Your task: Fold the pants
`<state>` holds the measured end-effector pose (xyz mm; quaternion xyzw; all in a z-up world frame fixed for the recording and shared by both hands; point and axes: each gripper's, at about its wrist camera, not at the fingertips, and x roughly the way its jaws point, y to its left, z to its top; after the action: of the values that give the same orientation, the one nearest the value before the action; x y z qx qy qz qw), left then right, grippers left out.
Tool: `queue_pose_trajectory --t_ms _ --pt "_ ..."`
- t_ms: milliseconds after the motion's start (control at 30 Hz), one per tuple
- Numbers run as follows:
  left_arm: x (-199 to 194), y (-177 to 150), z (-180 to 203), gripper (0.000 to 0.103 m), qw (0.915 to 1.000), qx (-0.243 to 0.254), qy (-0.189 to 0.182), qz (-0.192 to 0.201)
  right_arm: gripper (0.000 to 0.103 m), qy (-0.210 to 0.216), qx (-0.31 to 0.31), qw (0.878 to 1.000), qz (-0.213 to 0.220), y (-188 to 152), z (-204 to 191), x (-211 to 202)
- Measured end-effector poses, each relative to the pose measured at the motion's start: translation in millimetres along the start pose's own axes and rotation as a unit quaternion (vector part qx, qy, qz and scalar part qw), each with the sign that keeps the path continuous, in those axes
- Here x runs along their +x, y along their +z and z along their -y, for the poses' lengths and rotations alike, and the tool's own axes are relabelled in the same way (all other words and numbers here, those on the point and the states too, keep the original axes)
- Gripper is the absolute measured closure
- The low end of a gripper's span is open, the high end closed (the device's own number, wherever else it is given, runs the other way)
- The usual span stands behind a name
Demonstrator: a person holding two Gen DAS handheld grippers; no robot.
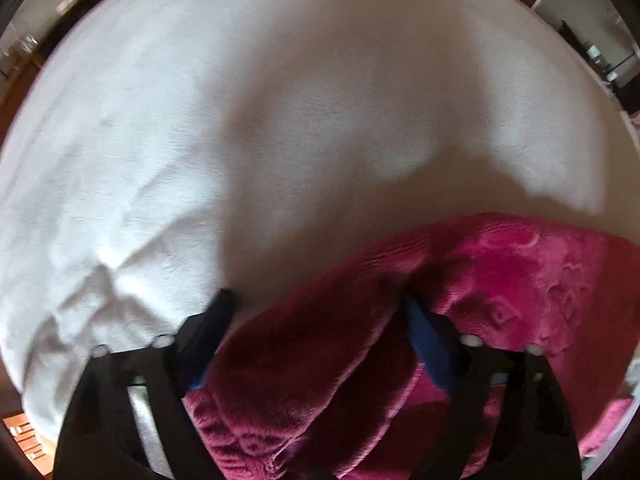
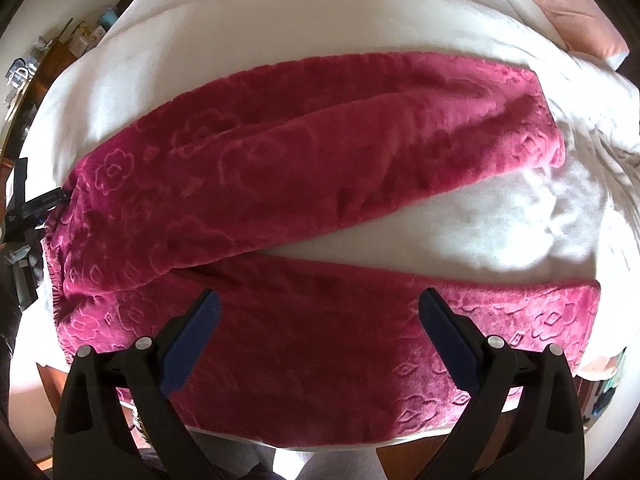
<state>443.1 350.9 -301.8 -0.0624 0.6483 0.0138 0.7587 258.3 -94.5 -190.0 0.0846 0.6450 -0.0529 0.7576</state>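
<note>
Left wrist view blurred; pants (image 1: 500,280) cut off below.

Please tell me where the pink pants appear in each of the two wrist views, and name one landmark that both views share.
Left wrist: the pink pants fill the lower right, bunched between the left gripper fingers.
Right wrist: the pants lie across the middle, both legs pointing right.
Shared landmark: the white bed cover beneath them.
</note>
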Motion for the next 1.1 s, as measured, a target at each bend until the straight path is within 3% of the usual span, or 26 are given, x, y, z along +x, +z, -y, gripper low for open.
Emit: queue_pose_trajectory --t_ms 100,167,267,433,633,867,1000,1100 --pt "0 7 -2 0.044 0.9998 0.001 -0.018 0.0 0.003 0.0 0.003 1.0 0.003 -1 0 0" --pt "-6 8 1 0.065 0.9996 0.01 -0.024 0.003 0.003 -0.002 0.005 1.0 0.009 -1 1 -2" --pt "-18 4 4 0.088 0.9991 0.026 -0.031 0.008 0.003 -0.005 0.011 1.0 0.021 2 5 -5" --pt "-46 -3 7 0.092 0.9983 0.032 -0.04 0.029 0.003 -0.014 0.042 0.998 0.036 16 33 -9" --pt "-84 -15 1 0.092 0.9971 0.024 -0.045 0.057 0.003 -0.031 0.108 0.992 0.061 53 104 -14" --pt "-123 -29 -5 0.093 0.9956 0.008 -0.028 0.089 0.003 -0.034 0.15 0.986 0.07 130 183 1" --pt "-126 -53 1 0.093 0.9954 0.003 -0.011 0.095 0.017 -0.024 0.186 0.98 0.06 185 224 23" --pt "-129 -64 12 0.093 0.9953 -0.001 0.002 0.097 0.021 -0.007 0.226 0.973 0.041 222 251 48"
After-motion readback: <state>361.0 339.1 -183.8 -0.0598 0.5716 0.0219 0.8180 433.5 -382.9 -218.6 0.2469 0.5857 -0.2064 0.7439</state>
